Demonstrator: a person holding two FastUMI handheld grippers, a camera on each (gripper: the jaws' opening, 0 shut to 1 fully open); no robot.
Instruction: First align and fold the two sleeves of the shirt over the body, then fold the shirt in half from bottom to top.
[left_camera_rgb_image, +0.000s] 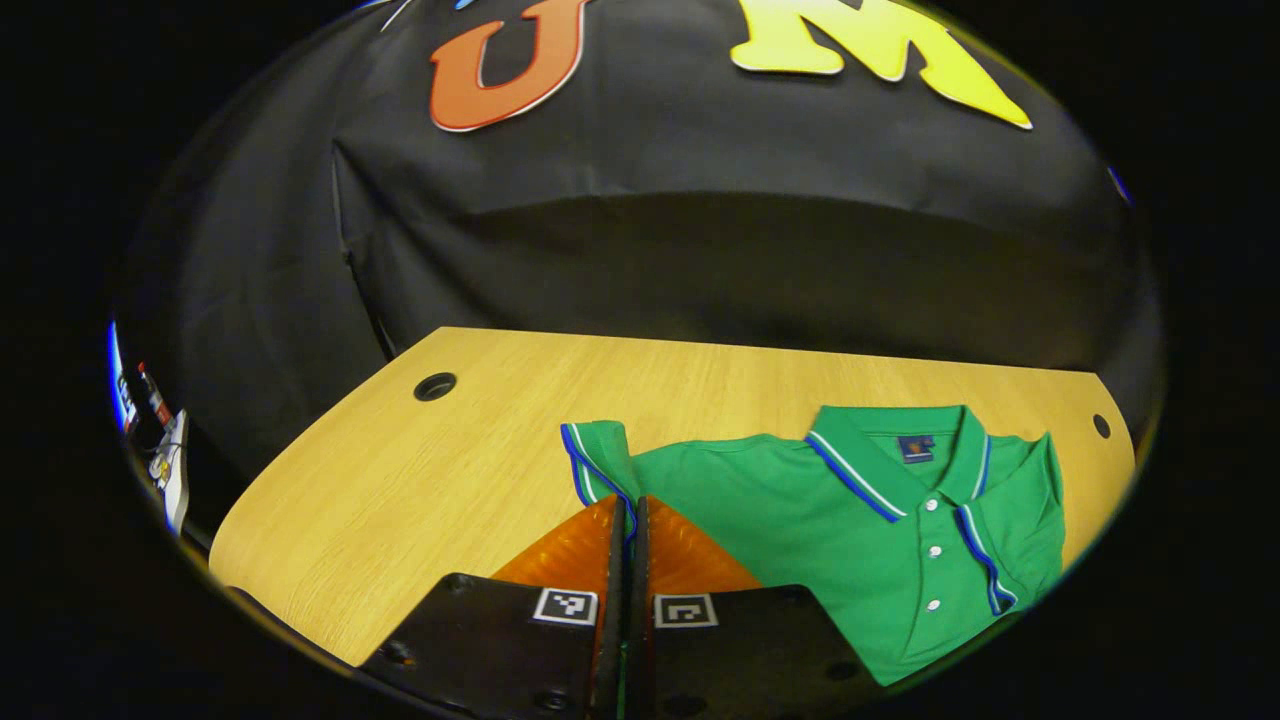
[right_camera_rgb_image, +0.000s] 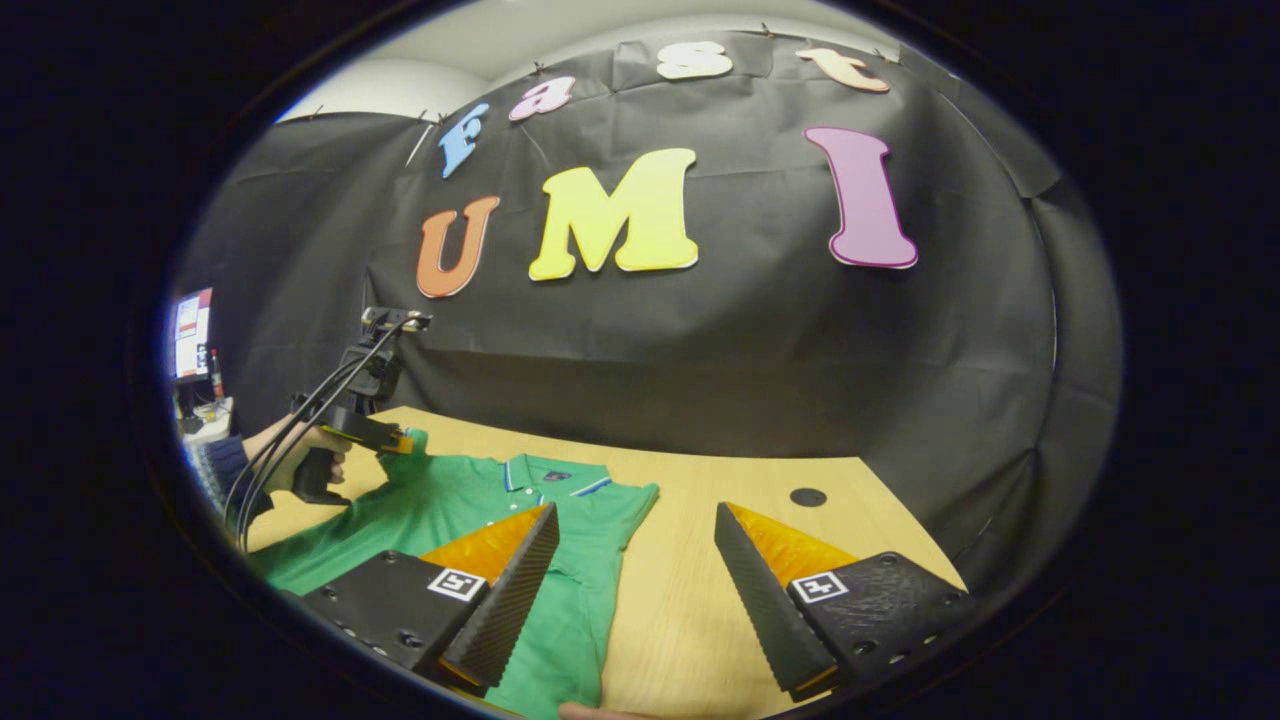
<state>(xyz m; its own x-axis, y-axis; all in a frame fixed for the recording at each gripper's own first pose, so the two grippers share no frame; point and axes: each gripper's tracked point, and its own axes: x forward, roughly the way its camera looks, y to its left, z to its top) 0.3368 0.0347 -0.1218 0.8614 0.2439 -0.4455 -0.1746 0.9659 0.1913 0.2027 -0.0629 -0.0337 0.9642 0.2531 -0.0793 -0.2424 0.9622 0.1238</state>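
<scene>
A green polo shirt (left_camera_rgb_image: 800, 500) with blue-and-white trim lies face up on the wooden table (left_camera_rgb_image: 400, 480), collar (left_camera_rgb_image: 900, 450) toward the wall. My left gripper (left_camera_rgb_image: 632, 503) is shut on the shirt's near sleeve (left_camera_rgb_image: 598, 458), whose striped cuff stands up just past the fingertips. The other sleeve (left_camera_rgb_image: 1020, 520) seems to lie folded over the body. In the right gripper view, a hand holds the left gripper (right_camera_rgb_image: 392, 440) with that sleeve raised off the shirt (right_camera_rgb_image: 470, 500). My right gripper (right_camera_rgb_image: 636, 515) hovers open over the shirt's edge and bare wood, holding nothing.
Round cable holes (left_camera_rgb_image: 435, 386) (left_camera_rgb_image: 1101, 426) (right_camera_rgb_image: 807, 496) sit near the table's far corners. Black cloth closes off the back and sides. A monitor (right_camera_rgb_image: 190, 335) and small items stand beyond the table's left end. Bare wood (right_camera_rgb_image: 690, 600) stretches to the right of the shirt.
</scene>
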